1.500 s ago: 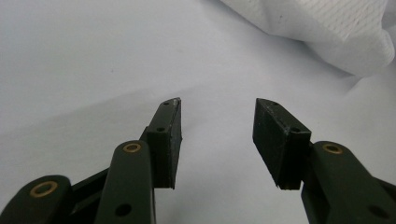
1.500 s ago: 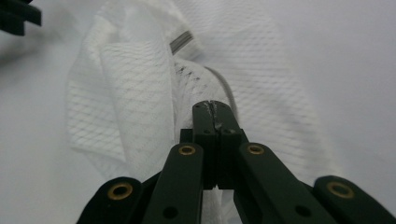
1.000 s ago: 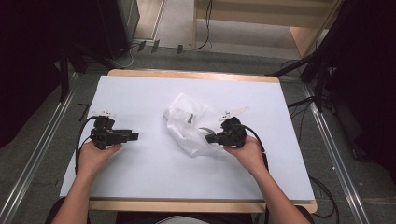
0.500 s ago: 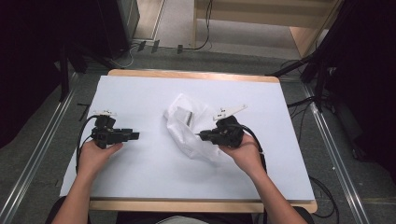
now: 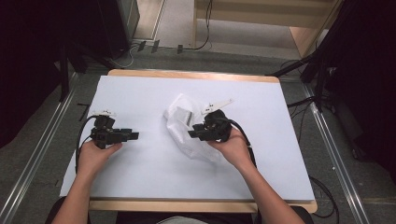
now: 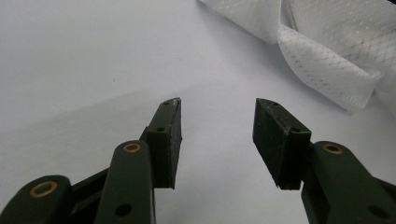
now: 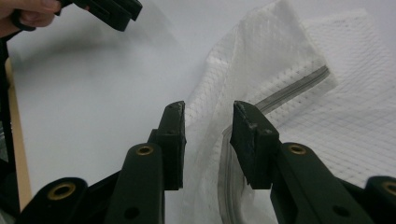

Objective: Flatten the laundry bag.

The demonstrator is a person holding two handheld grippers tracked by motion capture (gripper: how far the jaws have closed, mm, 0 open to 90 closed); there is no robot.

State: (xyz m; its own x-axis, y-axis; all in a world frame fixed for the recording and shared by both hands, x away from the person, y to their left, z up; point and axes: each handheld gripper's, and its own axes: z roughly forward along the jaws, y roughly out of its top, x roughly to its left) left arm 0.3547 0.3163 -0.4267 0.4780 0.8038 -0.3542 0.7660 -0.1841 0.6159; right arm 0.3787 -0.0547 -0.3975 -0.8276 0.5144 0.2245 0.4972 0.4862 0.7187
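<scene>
A white mesh bag [image 5: 179, 115] with a grey zipper [image 7: 299, 86] lies crumpled on the white table [image 5: 140, 93], right of the middle. My right gripper [image 5: 191, 134] hovers over the bag's near part, pointing left. Its jaws have just been opening. In the right gripper view a fold of the bag [image 7: 280, 56] rises between and beyond them [image 7: 208, 114], and the pads do not press on it. My left gripper [image 5: 135, 135] rests at the table's left, open with nothing between its jaws [image 6: 217, 112]. It points toward the bag [image 6: 327, 60].
The table has a wooden rim [image 5: 196, 74] at the back and front. Black cables [image 5: 81, 135] trail from both grippers. The person's left hand and its gripper [image 7: 112, 9] show at the top left of the right gripper view. Metal floor rails [image 5: 42, 154] flank the table.
The right gripper has moved left over the bag and its jaws have gone from shut to apart. The left hand and its gripper have stayed where they were.
</scene>
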